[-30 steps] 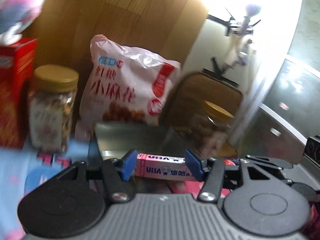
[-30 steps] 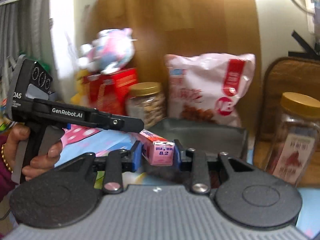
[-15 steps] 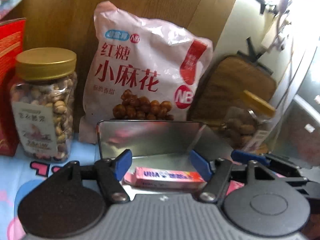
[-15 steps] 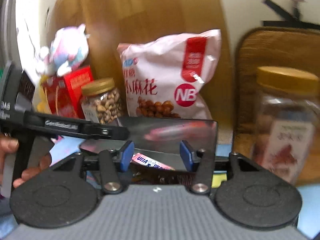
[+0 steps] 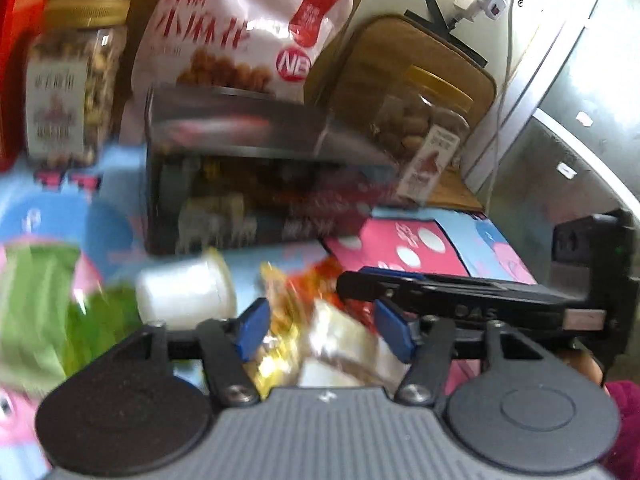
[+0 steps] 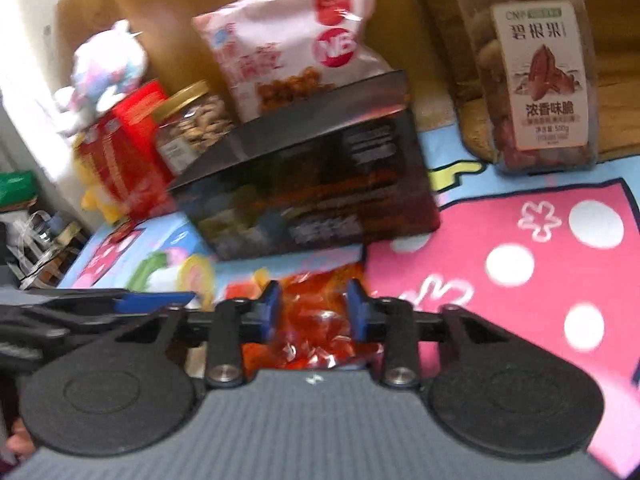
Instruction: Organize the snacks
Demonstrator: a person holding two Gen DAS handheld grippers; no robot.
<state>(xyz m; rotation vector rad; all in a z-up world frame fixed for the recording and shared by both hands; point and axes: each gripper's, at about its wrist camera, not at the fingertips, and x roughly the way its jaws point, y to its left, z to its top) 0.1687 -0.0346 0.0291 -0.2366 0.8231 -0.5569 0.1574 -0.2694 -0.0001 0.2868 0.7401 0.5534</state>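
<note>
Cartoon mat (image 6: 520, 240): right tongs (image 6: 314, 312) closing astride red snack packet (image 6: 316, 320), grip unclear.

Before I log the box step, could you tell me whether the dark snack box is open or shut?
Open: the dark snack box has its lid raised at the back, silvery inside face showing in the left wrist view.

The counter (image 6: 540, 240) is covered with a cartoon-print cloth in pink with white dots, light blue and yellow. Standing on it toward the back are a dark open box (image 6: 320, 184), a red carton (image 6: 120, 152), a gold-lidded jar of nuts (image 6: 192, 124), a pale pink snack bag (image 6: 296, 44) leaning on the wooden panel behind, and a clear jar of pecans (image 6: 536, 80). Nearer, loose on the cloth, lie a red-orange wrapped snack (image 6: 316, 312), a white cup (image 5: 184, 292) on its side, a green packet (image 5: 36, 300) and blurred yellow and white wrappers (image 5: 304, 340).
</note>
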